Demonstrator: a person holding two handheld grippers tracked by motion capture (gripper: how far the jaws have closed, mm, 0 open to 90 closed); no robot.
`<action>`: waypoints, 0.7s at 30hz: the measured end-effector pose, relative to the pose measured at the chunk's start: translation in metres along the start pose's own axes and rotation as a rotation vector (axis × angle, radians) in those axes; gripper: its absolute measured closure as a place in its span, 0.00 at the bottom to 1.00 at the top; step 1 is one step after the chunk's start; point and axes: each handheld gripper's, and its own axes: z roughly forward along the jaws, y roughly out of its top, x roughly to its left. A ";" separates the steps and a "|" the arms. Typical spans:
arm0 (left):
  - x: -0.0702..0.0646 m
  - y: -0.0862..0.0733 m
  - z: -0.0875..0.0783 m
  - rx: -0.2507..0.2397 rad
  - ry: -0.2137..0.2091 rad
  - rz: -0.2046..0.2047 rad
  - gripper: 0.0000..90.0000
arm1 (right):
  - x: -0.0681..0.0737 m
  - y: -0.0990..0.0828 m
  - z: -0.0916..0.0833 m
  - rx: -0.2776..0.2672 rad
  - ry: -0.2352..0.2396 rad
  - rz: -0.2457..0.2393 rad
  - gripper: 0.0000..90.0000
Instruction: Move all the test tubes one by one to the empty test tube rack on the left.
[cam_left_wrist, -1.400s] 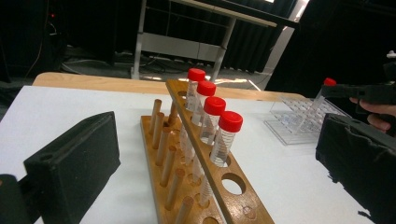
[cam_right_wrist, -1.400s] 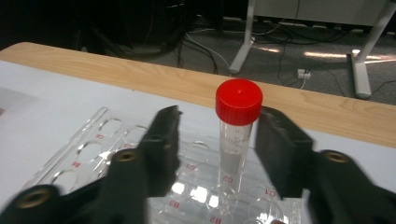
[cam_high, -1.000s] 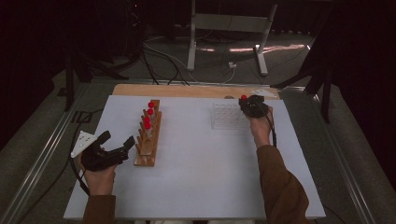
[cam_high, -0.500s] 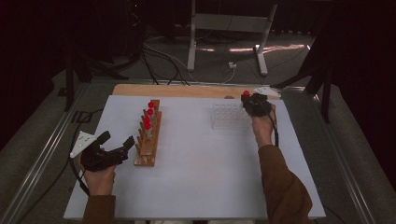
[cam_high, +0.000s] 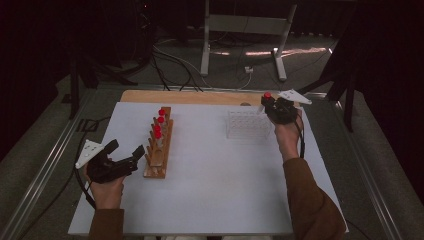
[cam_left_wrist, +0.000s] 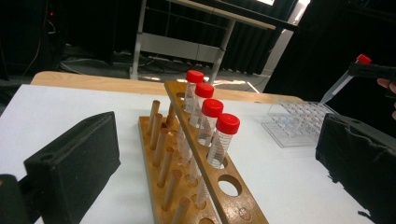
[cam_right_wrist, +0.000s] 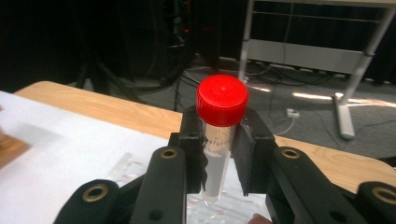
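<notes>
Hovering right gripper (cam_high: 269, 103) | fingers clamping tube (cam_right_wrist: 219, 135) | above clear rack (cam_high: 248, 124)

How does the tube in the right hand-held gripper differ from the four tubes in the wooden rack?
The held tube is clamped in the right hand-held gripper, tilted in the air above the clear rack. The four racked tubes stand free in the wooden rack. All five share red caps and clear bodies.

Wooden rack (cam_left_wrist: 201, 186), clear plastic tube (cam_right_wrist: 215, 158)
</notes>
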 end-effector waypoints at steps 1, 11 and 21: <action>0.000 0.000 0.000 0.001 0.000 0.001 0.01 | 0.002 0.000 -0.002 0.000 0.010 -0.006 0.82; -0.006 0.004 0.001 0.008 -0.001 0.024 0.01 | 0.030 -0.005 -0.024 0.001 0.127 -0.056 0.82; -0.018 0.009 0.002 0.022 -0.016 0.057 0.01 | 0.055 -0.011 -0.043 0.021 0.231 -0.116 0.82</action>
